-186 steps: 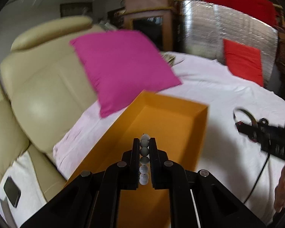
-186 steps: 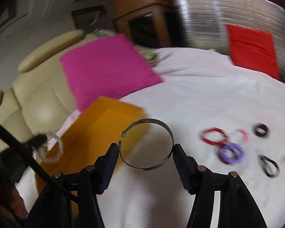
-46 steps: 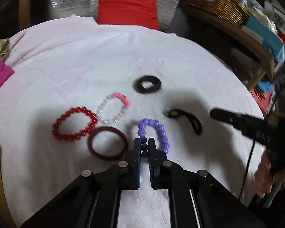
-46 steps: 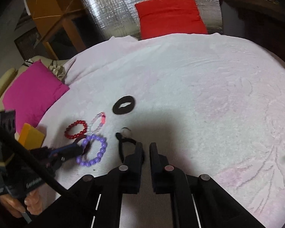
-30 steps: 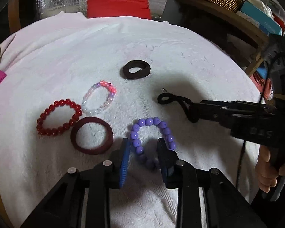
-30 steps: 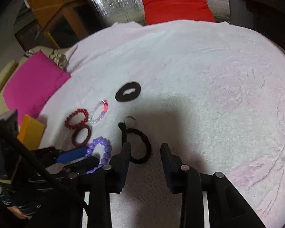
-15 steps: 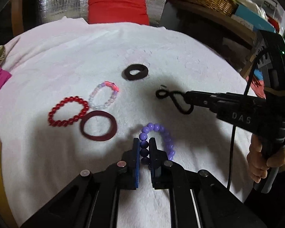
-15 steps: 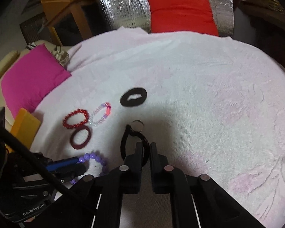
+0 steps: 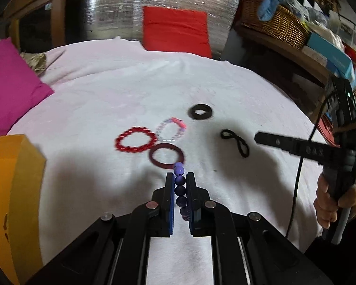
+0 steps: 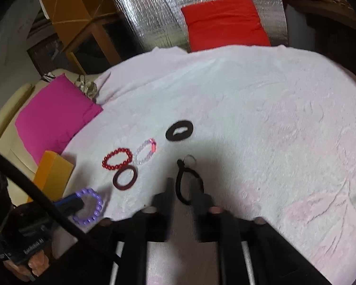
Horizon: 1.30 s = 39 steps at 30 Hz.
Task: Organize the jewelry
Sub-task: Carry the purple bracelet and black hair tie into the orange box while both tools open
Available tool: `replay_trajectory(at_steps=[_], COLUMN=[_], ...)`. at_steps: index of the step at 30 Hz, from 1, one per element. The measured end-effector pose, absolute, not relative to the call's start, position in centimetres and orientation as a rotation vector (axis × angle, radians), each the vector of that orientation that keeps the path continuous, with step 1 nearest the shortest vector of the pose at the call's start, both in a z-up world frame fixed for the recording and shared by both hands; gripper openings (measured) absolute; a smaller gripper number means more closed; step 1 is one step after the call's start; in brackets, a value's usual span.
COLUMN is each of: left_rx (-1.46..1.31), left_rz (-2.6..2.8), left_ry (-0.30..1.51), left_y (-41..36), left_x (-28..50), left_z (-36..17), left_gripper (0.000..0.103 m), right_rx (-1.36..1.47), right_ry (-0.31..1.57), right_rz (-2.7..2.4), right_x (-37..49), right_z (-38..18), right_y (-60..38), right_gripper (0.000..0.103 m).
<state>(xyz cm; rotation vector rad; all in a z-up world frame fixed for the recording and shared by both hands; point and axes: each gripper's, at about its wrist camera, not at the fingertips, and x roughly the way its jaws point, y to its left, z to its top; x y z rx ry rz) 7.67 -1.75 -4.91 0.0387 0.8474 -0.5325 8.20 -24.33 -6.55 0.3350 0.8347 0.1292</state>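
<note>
My left gripper (image 9: 180,178) is shut on the purple bead bracelet (image 9: 179,182) and holds it above the white cloth; the bracelet hangs as a ring in the right wrist view (image 10: 90,206). On the cloth lie a red bead bracelet (image 9: 135,139), a pale pink bead bracelet (image 9: 170,130), a dark red bangle (image 9: 166,156), a black ring (image 9: 200,111) and a black cord loop (image 9: 237,142). My right gripper (image 10: 182,185) is slightly open, its blurred fingers on either side of the black cord loop (image 10: 186,182). The orange box (image 9: 9,190) stands at the left.
A pink cushion (image 9: 9,85) lies at the far left and a red cushion (image 9: 175,30) at the back against a silver panel. A wicker basket (image 9: 275,28) and shelves stand at the right. The cloth-covered round table (image 10: 273,123) drops away at its right edge.
My left gripper has lifted the purple bracelet off the cloth and swung left, bringing the orange box into view. My right gripper has opened from shut, and the black cord loop lies between its fingers.
</note>
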Motion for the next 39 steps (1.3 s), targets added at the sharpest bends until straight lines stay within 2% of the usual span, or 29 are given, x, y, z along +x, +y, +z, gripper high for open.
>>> replay_trajectory(at_steps=[2,5,7,9,12,20,29,39], left_rx=[0.024,0.015,0.012,0.007,0.001,-0.088,-0.137,-0.209], left_rz=[-0.516,-0.502,-0.498,-0.495,-0.485,-0.422,-0.252,-0.061], left_ry=[0.850,0.849,0.847,0.844,0.822,0.730,0.635,0.734], left_y=[-1.2,-0.7,-0.4,-0.1,0.7,5.4,15.5,24.8], left_x=[8.0,8.2,8.2,8.1,7.6,4.2,-0.2,-1.6], left_z=[-4.9,-4.9,-4.8,-4.7,-4.1,-0.8,2.9,-1.7], left_gripper=[0.009,0.009,0.009,0.009,0.009,0.009,0.009,0.009], right_rx=[0.317,0.230,0.190,0.188,0.197,0.354,0.458,0.343], right_ry=[0.842,0.853,0.905,0.944,0.918,0.776,0.733,0.761], right_rz=[0.121,0.107,0.058,0.022,-0.007,0.127,0.378,0.586], right_x=[8.4,9.2,10.4,11.3,11.4,8.4,7.3,9.5], right_z=[-7.0,-7.7,-9.0,-10.2,-9.8,-6.2,-2.3,0.7], right_y=[-23.6,-22.0,-21.5,-21.5,-21.8,-21.0,-11.8,3.0], right_gripper=[0.068,0.068,0.064,0.030,0.013,0.012,0.011,0.011])
